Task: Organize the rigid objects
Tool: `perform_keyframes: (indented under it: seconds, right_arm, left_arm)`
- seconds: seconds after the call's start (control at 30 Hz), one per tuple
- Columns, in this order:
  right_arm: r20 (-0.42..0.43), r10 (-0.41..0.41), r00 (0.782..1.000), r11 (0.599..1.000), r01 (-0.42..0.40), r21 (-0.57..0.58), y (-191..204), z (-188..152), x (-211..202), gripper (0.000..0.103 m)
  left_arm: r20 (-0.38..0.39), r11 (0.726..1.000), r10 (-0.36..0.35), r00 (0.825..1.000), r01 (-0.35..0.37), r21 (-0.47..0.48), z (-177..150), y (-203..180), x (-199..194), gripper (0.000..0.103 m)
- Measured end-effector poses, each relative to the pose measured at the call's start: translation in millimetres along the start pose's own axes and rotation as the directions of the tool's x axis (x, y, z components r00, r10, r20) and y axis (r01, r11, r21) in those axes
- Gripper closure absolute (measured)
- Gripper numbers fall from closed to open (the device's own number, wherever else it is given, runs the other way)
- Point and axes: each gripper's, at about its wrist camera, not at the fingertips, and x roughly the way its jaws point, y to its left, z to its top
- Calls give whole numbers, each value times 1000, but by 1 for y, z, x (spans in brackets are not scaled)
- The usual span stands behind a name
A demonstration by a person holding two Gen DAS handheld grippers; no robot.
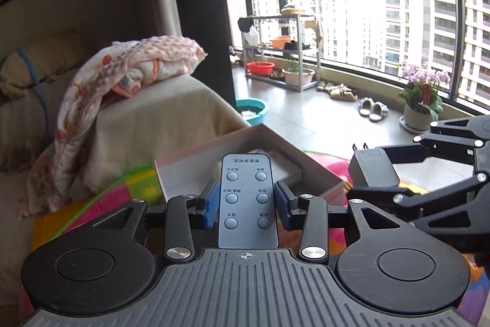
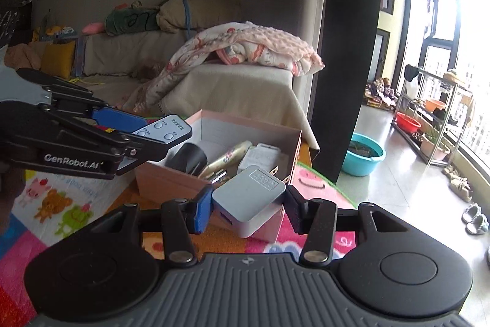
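Left hand-held gripper (image 1: 247, 203): blue pads clamped on the long sides of a flat grey remote (image 1: 247, 198), six round buttons facing up. The remote's near end is hidden behind the gripper body; its far end pokes out over the pink box (image 1: 251, 134). Printed labels on the remote are too small to read.

Right hand-held gripper (image 2: 248, 209): jaws closed on a pale grey plug adapter (image 2: 249, 198), held tilted, two prongs pointing away toward the box. The label on its top face is illegible. In the left wrist view the adapter looks dark against the window light, and the right gripper is cut off at the frame edge.

Box stands open on a colourful play mat (image 2: 61, 213), just ahead of both grippers. Inside it: a dark round object (image 2: 188, 157), a gold patterned item (image 2: 228, 158), a white block (image 2: 261, 157), all partly hidden by the box wall and the adapter. From the left wrist only a pale patch of the interior shows.

Behind: sofa (image 2: 232, 85) draped with a pink blanket (image 2: 245, 46).
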Motion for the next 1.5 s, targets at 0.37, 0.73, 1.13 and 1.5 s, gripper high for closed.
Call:
perform_keyframes:
  seconds: [0.37,0.73,1.13,1.5]
  right_arm:
    - [-53,35,998,999,-35,1,15,34,95,54]
    - [-100,130,986,992,-129,17,38,37,148,41]
    - [-94,27,995,999,-24,34,29,15,104,36]
    - [-216,-67,974,991,91,102,30,-56,58,26]
  left_arm:
    - [-20,995,-58,998,56,-79,44,69,114,60]
    - [-50,984,-97,994,88,-156,27,101,154,60]
    - [12,984,-57,998,58,-171,0,89,72,60]
    - [-164,974,31,986,-66,-217,-128,35,-25,60]
